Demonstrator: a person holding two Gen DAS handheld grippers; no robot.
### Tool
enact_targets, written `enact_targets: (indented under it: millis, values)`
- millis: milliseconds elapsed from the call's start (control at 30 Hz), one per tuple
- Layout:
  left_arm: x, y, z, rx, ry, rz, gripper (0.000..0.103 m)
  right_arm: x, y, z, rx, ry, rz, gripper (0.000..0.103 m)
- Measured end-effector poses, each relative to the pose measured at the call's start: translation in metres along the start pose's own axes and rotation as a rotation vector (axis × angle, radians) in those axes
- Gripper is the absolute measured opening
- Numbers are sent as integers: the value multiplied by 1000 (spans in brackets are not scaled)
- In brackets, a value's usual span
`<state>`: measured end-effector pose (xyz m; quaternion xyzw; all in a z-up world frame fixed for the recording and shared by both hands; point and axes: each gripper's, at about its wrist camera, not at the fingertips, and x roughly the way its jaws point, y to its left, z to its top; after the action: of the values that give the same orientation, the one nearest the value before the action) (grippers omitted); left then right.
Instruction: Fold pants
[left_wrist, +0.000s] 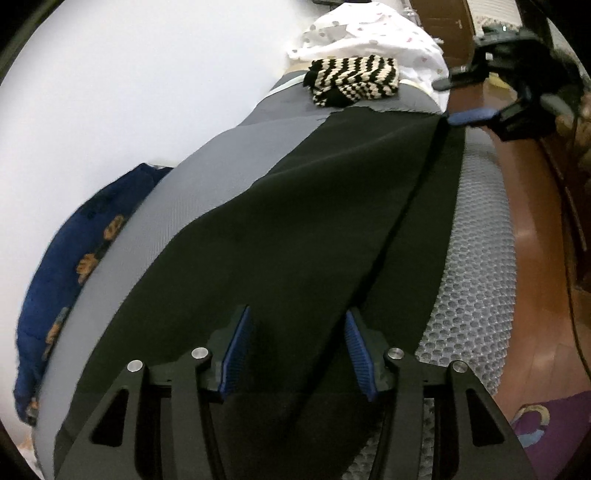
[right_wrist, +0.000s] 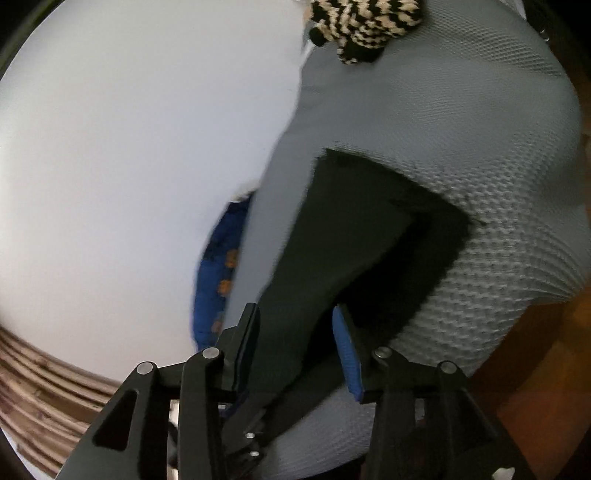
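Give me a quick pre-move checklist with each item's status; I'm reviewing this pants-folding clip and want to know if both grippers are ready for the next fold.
1. Black pants lying flat along the grey mesh surface: ok.
2. Left gripper has cloth between its fingers: ok; whether the pads press on it: cannot tell.
3. Right gripper straddles the pants' end, pads apart from the cloth: not ok for lifting.
4. Striped knit item clear of the pants: not ok, it sits right at their far edge.
5. Right-wrist view sharp enough to judge contact: not ok, blurred.
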<state>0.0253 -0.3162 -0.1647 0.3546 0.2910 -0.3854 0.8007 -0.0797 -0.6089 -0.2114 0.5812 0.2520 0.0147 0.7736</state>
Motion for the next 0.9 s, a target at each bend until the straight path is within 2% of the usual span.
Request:
enact_targets:
  millis: [67,100,167,233,267,333,467,567,667,900]
  values:
    - [1,4,-1,-21,3,-83,19,1,-4,-1,2,-4,16,42]
    - [0,2,-1,-18,0,-92,16,2,-6,-1,9,-7,28,45]
    - [-1,-3,0,7,-8,-90,12,6,-13,-1,38,-3,33,49]
    - [-1,-1,0,-5,-12,-100,12,14,-22,-2,97,11,77,52]
    - [-1,2,0,-20,-13,-114,11,17,-24,-2,114,8,82,49]
    - [0,6,-1,-48,-14,-137,11,18,-18,-2,84,-20,101,54]
    - [-2,12,-1,-88,-28,-165,9,35,-8,-1,87,-1,109,53]
    - [-1,18,-4,-125,-31,-195,6,49,-2,-3,49,22,38,8]
    - [-6,25,-3,-161,-45,-216,5,49,-9,-7,80,4,44,6]
    - [-26,22,1,-151,-81,-229,5,22,5,-9,49,-38,57,6]
